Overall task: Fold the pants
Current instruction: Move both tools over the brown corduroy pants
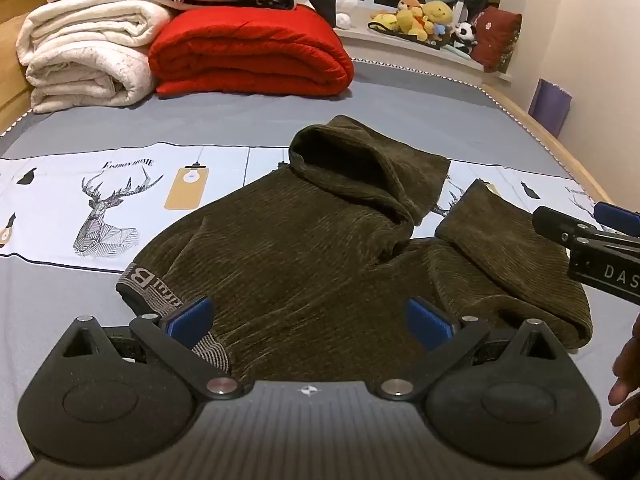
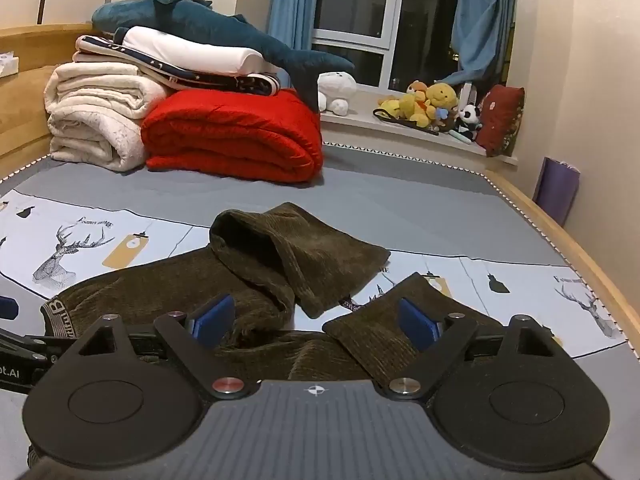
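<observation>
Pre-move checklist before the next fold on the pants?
1. Left tool open, nothing held: ok.
2. Right tool open, nothing held: ok.
3. Pants lying flat: not ok, rumpled.
4. Far leg straight: not ok, doubled back, cuff gaping.
5. Waistband in view by the left tool: ok.
6. Bed sheet bare beyond the pants, before the red quilt: ok.

Left claw (image 1: 308, 320) agape, right claw (image 2: 316, 322) agape, seemingly side by side
</observation>
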A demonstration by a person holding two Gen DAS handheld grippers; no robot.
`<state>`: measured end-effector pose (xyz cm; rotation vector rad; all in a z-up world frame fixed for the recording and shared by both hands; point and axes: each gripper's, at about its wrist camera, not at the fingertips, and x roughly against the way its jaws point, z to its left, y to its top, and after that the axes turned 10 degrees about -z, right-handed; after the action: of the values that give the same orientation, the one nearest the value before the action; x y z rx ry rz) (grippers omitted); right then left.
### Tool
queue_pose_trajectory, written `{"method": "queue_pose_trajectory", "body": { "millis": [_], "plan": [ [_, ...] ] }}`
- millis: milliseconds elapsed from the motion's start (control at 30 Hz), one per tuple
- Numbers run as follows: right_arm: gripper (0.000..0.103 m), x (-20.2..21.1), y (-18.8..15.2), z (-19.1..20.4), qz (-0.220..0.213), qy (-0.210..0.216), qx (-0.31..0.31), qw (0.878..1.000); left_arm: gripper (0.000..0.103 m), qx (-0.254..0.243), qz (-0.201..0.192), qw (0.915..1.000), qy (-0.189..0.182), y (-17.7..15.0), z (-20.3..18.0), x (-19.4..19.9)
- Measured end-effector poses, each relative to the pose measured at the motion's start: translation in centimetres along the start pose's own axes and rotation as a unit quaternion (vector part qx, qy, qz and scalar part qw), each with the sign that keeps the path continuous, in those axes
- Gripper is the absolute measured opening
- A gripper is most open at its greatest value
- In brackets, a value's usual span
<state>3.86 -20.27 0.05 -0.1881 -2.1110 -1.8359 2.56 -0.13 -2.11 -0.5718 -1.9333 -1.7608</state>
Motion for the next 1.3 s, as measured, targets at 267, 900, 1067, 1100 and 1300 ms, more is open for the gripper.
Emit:
{"method": "queue_pose_trajectory", "body": {
  "millis": [267,900,1067,1100,1300],
  "plan": [
    [0.086,-0.4,-0.1,-0.4,0.0,0.004,-0.011,1.0,0.103,-0.006,0.005,1.0,0.001,-0.3,-0.1,-0.3],
    [0.069,-0.7,-0.2,-0.9,0.016,-0.005,-0.005,1.0,0.103,-0.016,0.007,0.9998,-0.001,-0.5,-0.9,-0.9],
    [0.066,-0.7,-0.3,-1.1,0.026,-0.014,0.013,0.999,0.103,-0.018,0.007,0.9998,-0.002,-0.5,-1.0,-1.0],
    [0.066,-0.8,-0.3,-1.2,0.028,-0.015,0.011,0.999,0.103,-0.018,0.007,0.9998,-0.001,-0.5,-1.0,-1.1],
    [0.066,-1.1,-0.4,-1.5,0.043,0.0,-0.023,0.999,0.103,-0.02,0.011,0.9997,-0.002,-0.6,-1.3,-1.4]
  ]
}}
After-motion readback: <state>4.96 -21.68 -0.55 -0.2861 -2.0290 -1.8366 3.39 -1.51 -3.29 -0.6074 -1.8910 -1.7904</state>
